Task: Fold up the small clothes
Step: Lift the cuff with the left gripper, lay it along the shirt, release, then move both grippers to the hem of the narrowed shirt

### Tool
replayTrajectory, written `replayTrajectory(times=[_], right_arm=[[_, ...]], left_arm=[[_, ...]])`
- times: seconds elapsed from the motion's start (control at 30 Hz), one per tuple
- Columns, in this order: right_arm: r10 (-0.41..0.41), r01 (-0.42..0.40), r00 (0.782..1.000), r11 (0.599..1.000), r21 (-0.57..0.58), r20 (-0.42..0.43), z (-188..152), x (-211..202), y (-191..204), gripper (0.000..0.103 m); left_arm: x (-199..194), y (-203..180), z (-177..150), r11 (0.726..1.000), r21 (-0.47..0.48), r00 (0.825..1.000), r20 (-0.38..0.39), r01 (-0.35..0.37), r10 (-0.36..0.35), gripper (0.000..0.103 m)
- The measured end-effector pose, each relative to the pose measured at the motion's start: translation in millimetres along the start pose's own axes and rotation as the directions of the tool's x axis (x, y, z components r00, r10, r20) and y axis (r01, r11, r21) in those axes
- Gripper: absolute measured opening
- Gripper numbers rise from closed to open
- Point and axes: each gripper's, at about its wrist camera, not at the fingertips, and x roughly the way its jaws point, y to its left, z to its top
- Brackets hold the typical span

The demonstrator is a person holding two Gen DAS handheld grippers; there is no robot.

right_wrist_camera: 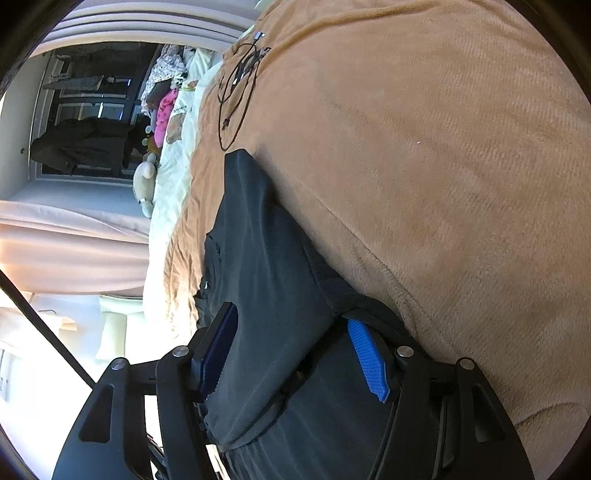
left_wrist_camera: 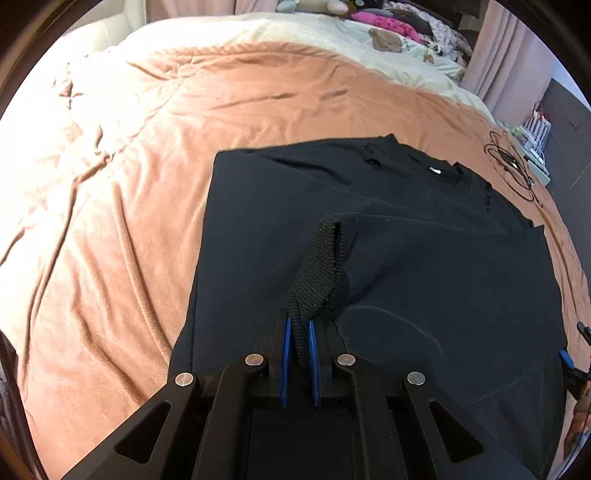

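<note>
A black sweater (left_wrist_camera: 424, 266) lies spread flat on the brown blanket (left_wrist_camera: 166, 147), collar at the far side. My left gripper (left_wrist_camera: 299, 325) is shut on the ribbed cuff (left_wrist_camera: 319, 266) of a sleeve, which stands up off the body of the sweater. In the right wrist view, my right gripper (right_wrist_camera: 291, 315) is open at the sweater's edge (right_wrist_camera: 266, 240). The black cloth lies loose between its blue pads (right_wrist_camera: 369, 358), and that pad's face is bare. A bit of the right gripper also shows at the right rim of the left wrist view.
A black cable (left_wrist_camera: 513, 166) lies coiled on the blanket beyond the sweater's far right corner. Cream bedding (left_wrist_camera: 295, 33), pink clothes (left_wrist_camera: 388, 22) and soft toys sit at the head of the bed. The bed's right edge drops to dark floor (left_wrist_camera: 565, 122).
</note>
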Motion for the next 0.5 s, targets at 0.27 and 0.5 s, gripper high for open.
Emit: replayTrajectory(times=[0.27, 0.5], right_arm=[[-0.050, 0.049, 0.999, 0.998, -0.041, -0.008, 2.2, 0.4, 12.4, 0.060], [-0.119, 0.118, 0.993, 0.989, -0.089, -0.007, -4.0, -4.2, 33.5, 0.060]], left_arm=[[9.2, 8.1, -8.8, 1.000, -0.011, 0.999, -0.047, -0.012, 0.012, 0.011], [-15.8, 36.0, -8.9, 0.994, -0.055, 0.996, -0.017, -0.091, 0.091, 0.011]])
